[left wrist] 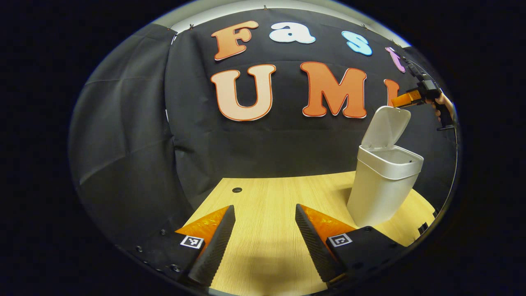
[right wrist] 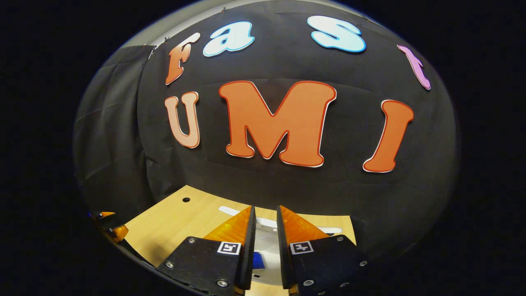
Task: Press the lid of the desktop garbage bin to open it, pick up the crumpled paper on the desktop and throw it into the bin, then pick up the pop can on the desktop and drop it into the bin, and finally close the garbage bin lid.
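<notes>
The white desktop bin (left wrist: pixel 384 185) stands on the right of the wooden table, its lid (left wrist: pixel 386 125) tipped up and open. My right gripper (left wrist: pixel 396 101), held by a hand (left wrist: pixel 444 105), hovers just above the lid's top edge. In the right gripper view it (right wrist: pixel 265 207) looks down on the bin (right wrist: pixel 265 246); its fingers are almost together with nothing between them. Something blue (right wrist: pixel 257 260) lies inside the bin. My left gripper (left wrist: pixel 264 207) stands open and empty, low over the table, left of the bin.
The wooden table (left wrist: pixel 271 246) has a small round hole (left wrist: pixel 237 190) near its back left corner. Black cloth walls close in the back and left sides. The table's right edge runs just past the bin.
</notes>
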{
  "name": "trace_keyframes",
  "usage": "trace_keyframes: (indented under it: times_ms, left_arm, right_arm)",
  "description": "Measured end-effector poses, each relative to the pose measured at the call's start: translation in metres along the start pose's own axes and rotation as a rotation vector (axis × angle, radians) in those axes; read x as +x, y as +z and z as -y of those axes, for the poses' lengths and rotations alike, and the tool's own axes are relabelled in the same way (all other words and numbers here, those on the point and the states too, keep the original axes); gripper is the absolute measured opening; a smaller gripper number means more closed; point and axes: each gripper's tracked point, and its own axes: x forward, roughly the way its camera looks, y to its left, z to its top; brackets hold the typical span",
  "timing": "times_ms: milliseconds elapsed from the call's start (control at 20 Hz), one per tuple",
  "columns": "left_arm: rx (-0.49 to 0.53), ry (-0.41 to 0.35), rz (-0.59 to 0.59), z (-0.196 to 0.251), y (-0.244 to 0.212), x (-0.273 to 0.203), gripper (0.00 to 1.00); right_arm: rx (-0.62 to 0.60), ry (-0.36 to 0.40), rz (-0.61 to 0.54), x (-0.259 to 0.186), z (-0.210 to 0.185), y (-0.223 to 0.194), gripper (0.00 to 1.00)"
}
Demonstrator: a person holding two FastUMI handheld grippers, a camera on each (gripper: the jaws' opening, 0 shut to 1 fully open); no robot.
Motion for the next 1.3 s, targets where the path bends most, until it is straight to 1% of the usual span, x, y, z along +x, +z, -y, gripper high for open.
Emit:
trace_keyframes:
  times_ms: [150,200,350,400,450,500,650,700,750,800,950,1000,1100,1200,1250,1300]
  left_arm:
    - [0.014,-0.024,0.006,0.007,0.005,0.002,0.94]
    - [0.019,-0.031,0.01,0.009,0.007,0.002,0.94]
    - [0.029,-0.051,0.016,0.016,0.009,0.004,0.94]
    - [0.031,-0.058,0.016,0.018,0.01,0.005,0.94]
    - [0.034,-0.065,0.019,0.02,0.011,0.006,0.94]
    - [0.038,-0.07,0.021,0.022,0.013,0.007,0.94]
    - [0.048,-0.083,0.024,0.028,0.013,0.008,0.94]
    - [0.049,-0.085,0.021,0.029,0.013,0.009,0.99]
    - [0.049,-0.086,0.018,0.029,0.012,0.009,0.94]
    - [0.048,-0.086,0.014,0.029,0.011,0.01,0.94]
    - [0.045,-0.09,0.0,0.03,0.008,0.01,0.94]
    - [0.047,-0.091,-0.003,0.03,0.008,0.01,0.94]
    - [0.052,-0.091,-0.01,0.03,0.006,0.01,0.94]
    - [0.055,-0.092,-0.016,0.03,0.004,0.011,0.94]
    - [0.055,-0.092,-0.018,0.03,0.003,0.011,0.94]
    - [0.053,-0.091,-0.021,0.029,0.002,0.012,0.94]
  right_arm:
    - [0.014,0.008,-0.036,-0.006,-0.007,-0.018,0.3]
    - [0.026,0.01,-0.05,-0.009,-0.009,-0.023,0.34]
    - [0.079,0.02,-0.084,-0.013,-0.012,-0.039,0.36]
    - [0.11,0.018,-0.102,-0.013,-0.011,-0.047,0.31]
    - [0.137,0.001,-0.125,-0.012,-0.007,-0.056,0.33]
    - [0.163,-0.007,-0.153,-0.011,-0.004,-0.066,0.39]
    - [0.206,-0.01,-0.196,-0.009,-0.006,-0.088,0.39]
    - [0.202,-0.019,-0.207,-0.008,-0.005,-0.095,0.38]
    - [0.198,-0.024,-0.217,-0.007,-0.006,-0.1,0.37]
    - [0.194,-0.026,-0.229,-0.006,-0.009,-0.106,0.37]
    - [0.164,-0.028,-0.261,-0.001,-0.017,-0.125,0.47]
    - [0.158,-0.031,-0.269,-0.001,-0.018,-0.13,0.53]
    - [0.146,-0.042,-0.277,0.002,-0.019,-0.139,0.59]
    - [0.117,-0.051,-0.293,0.001,-0.021,-0.149,0.6]
    - [0.095,-0.056,-0.263,0.002,-0.021,-0.146,0.6]
    - [0.072,-0.062,-0.261,0.002,-0.02,-0.148,0.6]
